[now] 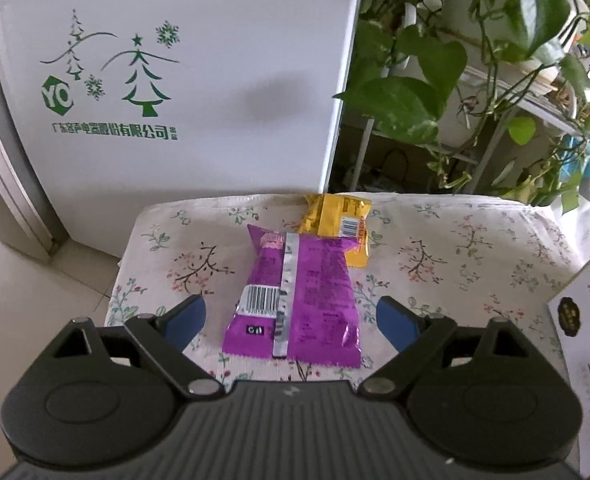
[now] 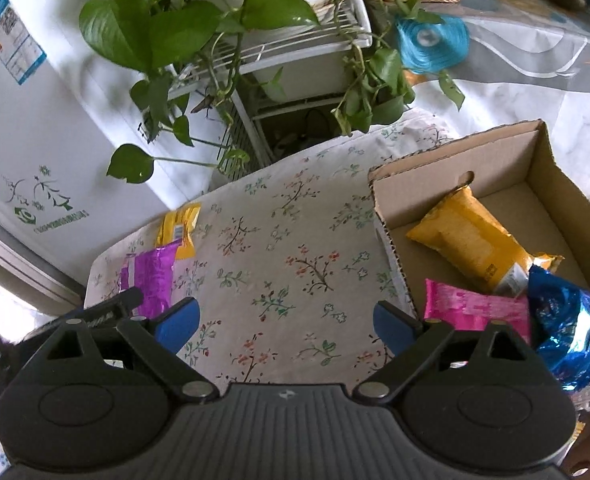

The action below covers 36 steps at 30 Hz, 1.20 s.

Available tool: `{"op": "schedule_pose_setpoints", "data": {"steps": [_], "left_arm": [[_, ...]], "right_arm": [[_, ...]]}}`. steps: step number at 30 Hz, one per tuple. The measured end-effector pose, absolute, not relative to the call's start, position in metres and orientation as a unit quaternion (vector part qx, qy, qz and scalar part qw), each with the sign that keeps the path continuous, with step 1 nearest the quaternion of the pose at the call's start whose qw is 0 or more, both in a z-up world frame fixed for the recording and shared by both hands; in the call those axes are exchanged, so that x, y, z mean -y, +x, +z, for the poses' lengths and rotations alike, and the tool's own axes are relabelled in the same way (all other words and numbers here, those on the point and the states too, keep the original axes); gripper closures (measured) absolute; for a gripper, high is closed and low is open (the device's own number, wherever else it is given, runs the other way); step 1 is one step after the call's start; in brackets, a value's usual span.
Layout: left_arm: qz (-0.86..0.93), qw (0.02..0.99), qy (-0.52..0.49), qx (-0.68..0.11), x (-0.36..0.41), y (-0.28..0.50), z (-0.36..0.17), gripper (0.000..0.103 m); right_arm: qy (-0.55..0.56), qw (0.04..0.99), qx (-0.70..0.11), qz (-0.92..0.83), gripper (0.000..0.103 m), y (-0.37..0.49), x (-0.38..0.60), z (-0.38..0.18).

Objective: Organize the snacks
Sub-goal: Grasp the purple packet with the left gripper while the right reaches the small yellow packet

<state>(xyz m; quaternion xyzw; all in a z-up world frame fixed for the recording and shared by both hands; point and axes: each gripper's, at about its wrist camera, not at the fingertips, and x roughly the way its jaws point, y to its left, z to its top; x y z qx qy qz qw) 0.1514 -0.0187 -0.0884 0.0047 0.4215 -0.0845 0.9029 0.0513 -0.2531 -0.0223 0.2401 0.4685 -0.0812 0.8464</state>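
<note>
A purple snack packet [image 1: 295, 300] lies back side up on the floral cloth [image 1: 435, 252], its far end overlapping a yellow packet [image 1: 335, 216]. My left gripper [image 1: 291, 320] stands open, its blue pads on either side of the purple packet's near half without touching it. In the right wrist view the same purple packet [image 2: 153, 276] and yellow packet [image 2: 179, 228] lie at the left, with the left gripper's dark body just in front of them. My right gripper [image 2: 285, 324] is open over bare cloth. A cardboard box [image 2: 467, 160] at the right holds a yellow packet [image 2: 471, 240], a pink packet [image 2: 475, 308] and a blue foil packet [image 2: 567, 320].
A white fridge [image 1: 175, 80] with green tree prints stands behind the table's left end. A trailing green plant [image 1: 435, 80] on a white wire rack [image 2: 295, 44] stands behind its middle. The box's printed outer wall [image 1: 583, 340] shows at the right in the left wrist view.
</note>
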Motion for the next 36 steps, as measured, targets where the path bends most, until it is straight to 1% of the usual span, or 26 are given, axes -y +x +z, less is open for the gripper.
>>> {"op": "schedule_pose_setpoints", "data": {"steps": [12,22,23,24,25,28,29,32,36], "left_arm": [[-0.090,0.899,0.045,-0.426,0.028,0.179,-0.115,0.011],[-0.097,0.898,0.029,-0.427,0.031,0.188,-0.125,0.011],[-0.097,0.897,0.026,-0.430,0.030,0.189,-0.126,0.013],[-0.099,0.896,0.022,-0.432,0.029,0.189,-0.127,0.017],[-0.103,0.895,0.016,-0.433,0.028,0.190,-0.128,0.025],[-0.114,0.894,0.010,-0.434,0.024,0.190,-0.128,0.035],[-0.120,0.894,0.010,-0.432,0.023,0.189,-0.128,0.037],[-0.128,0.892,0.020,-0.432,0.020,0.184,-0.126,0.037],[-0.129,0.887,0.009,-0.444,0.007,0.178,-0.123,0.037]], "right_arm": [[0.226,0.844,-0.479,-0.081,0.006,0.060,0.244,-0.031],[0.206,0.842,-0.492,-0.079,0.006,0.068,0.232,-0.043],[0.204,0.842,-0.493,-0.077,0.006,0.068,0.231,-0.043],[0.202,0.842,-0.494,-0.074,0.006,0.069,0.229,-0.045],[0.200,0.842,-0.495,-0.073,0.006,0.070,0.228,-0.046],[0.193,0.843,-0.497,-0.068,0.006,0.072,0.225,-0.049],[0.191,0.844,-0.497,-0.066,0.006,0.073,0.224,-0.049],[0.187,0.847,-0.494,-0.060,0.006,0.075,0.223,-0.050],[0.193,0.848,-0.491,-0.050,0.006,0.078,0.222,-0.053]]}}
